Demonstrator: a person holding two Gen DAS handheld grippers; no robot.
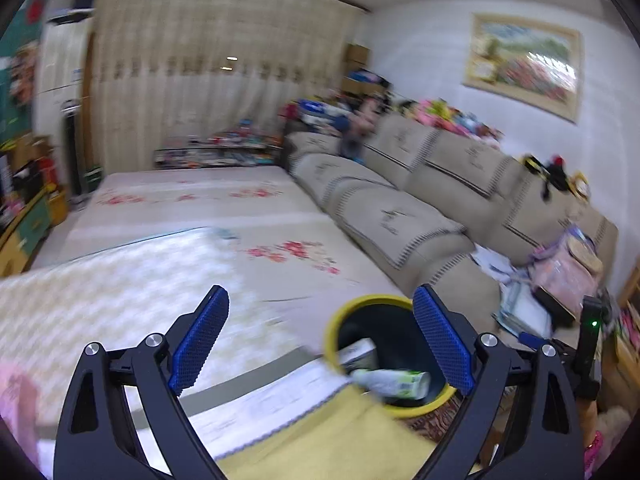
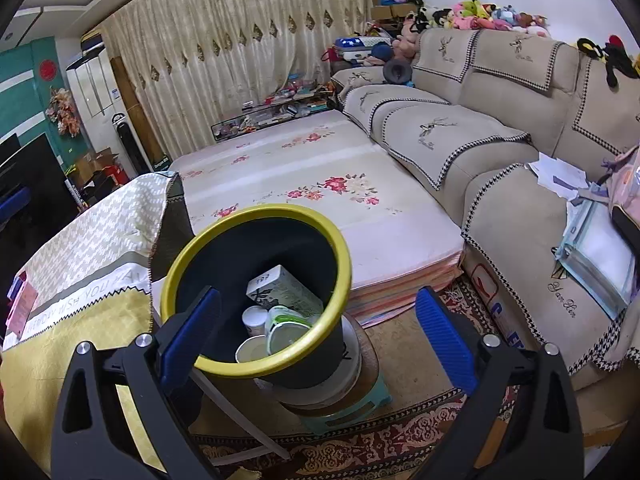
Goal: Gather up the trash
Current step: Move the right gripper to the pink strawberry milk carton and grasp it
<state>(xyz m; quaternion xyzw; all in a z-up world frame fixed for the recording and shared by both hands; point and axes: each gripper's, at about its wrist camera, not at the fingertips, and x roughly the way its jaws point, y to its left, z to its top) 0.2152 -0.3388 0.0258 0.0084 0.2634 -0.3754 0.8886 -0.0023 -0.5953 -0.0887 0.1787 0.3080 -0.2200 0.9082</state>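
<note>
The whole left wrist view is smeared by motion, so the white-and-green carton (image 1: 390, 382) lying over the yellow-rimmed black bin (image 1: 332, 328) shows no readable print, and the far shelf clutter (image 1: 224, 148) cannot be told apart. In the right wrist view the bin's near wall hides the lower parts of the white cups (image 2: 256, 334) and the printed box (image 2: 280, 288) inside. The beige sofa (image 2: 520, 184) is cut off at the right edge.
</note>
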